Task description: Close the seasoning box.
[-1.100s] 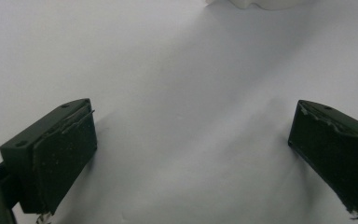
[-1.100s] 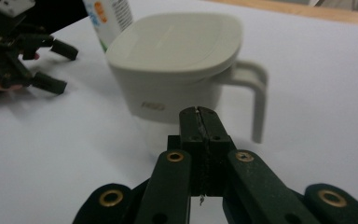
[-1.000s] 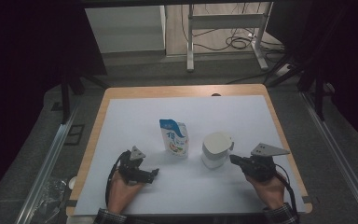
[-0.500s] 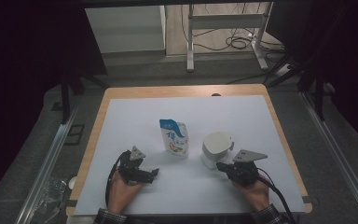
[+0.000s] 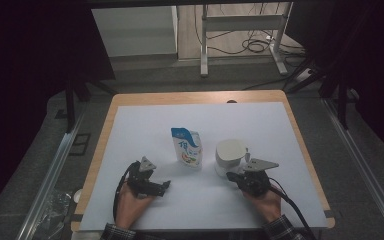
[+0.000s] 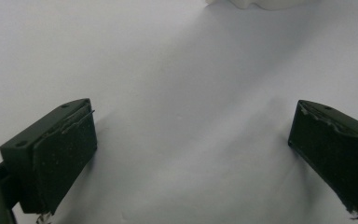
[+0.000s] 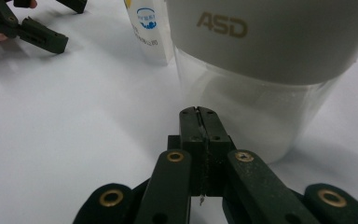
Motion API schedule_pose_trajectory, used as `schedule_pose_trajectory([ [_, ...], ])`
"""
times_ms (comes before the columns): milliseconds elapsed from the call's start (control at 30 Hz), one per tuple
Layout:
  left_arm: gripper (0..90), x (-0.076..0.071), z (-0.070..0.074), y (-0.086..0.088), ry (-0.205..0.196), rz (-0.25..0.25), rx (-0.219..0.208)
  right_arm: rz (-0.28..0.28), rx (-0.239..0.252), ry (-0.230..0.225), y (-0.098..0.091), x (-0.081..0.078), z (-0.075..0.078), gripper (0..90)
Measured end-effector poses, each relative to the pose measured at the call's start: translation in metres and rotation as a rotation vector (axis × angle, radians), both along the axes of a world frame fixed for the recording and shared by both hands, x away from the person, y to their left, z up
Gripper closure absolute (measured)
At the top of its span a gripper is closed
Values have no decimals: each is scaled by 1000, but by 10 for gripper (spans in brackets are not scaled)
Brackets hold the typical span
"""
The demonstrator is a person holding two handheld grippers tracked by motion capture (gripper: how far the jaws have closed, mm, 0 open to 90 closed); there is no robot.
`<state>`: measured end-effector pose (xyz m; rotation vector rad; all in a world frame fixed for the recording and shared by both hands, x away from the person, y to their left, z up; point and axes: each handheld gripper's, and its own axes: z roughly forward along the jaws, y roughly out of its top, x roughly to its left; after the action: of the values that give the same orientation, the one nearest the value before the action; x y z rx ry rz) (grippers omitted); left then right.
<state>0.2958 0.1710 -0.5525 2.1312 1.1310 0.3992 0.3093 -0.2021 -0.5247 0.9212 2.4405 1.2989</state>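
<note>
- The right gripper [image 7: 199, 112] has its jaws pressed flat together with nothing between them; in the right gripper view their tips sit at the lower middle of the frame, just short of the jar's clear wall.
- In the high view the right gripper [image 5: 236, 176] lies right of center in the lower part of the frame, just beside the base of the jar [image 5: 230, 157], with the person's right hand [image 5: 263, 199] behind it.
- The left gripper [image 6: 191, 154] is spread wide: its two black pads stand at the lower left and lower right of the left gripper view, with bare white sheet between them.
- In the high view the left gripper [image 5: 164, 186] rests low, left of center, well apart from the jar.
- The jar [image 7: 265, 70] has a white lid marked ASD over a see-through body and stands upright on the white sheet [image 5: 260, 125].
- A white-and-blue pouch [image 5: 185, 146] stands just left of the jar, at the center of the high view.
</note>
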Motion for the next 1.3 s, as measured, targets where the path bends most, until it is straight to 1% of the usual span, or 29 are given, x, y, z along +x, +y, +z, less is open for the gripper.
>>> schedule_pose_trajectory([
  [133,8,0,0,0,0,0,0,3,0,-9,3,4,-1,894],
  [400,8,0,0,0,0,0,0,-9,-10,-10,8,11,-1,894],
  [433,8,0,0,0,0,0,0,-7,-5,-12,9,12,-1,894],
  [600,8,0,0,0,0,-1,1,0,-13,-20,14,17,-1,894],
  [867,8,0,0,0,0,-1,1,-1,-31,-23,17,18,1,890],
  [1067,8,0,0,0,0,-1,1,3,-16,-16,13,16,7,835],
  [1133,8,0,0,0,0,-1,1,1,-22,-18,12,15,8,822],
  [1300,8,0,0,0,-1,-1,2,9,-23,-18,10,11,13,722],
])
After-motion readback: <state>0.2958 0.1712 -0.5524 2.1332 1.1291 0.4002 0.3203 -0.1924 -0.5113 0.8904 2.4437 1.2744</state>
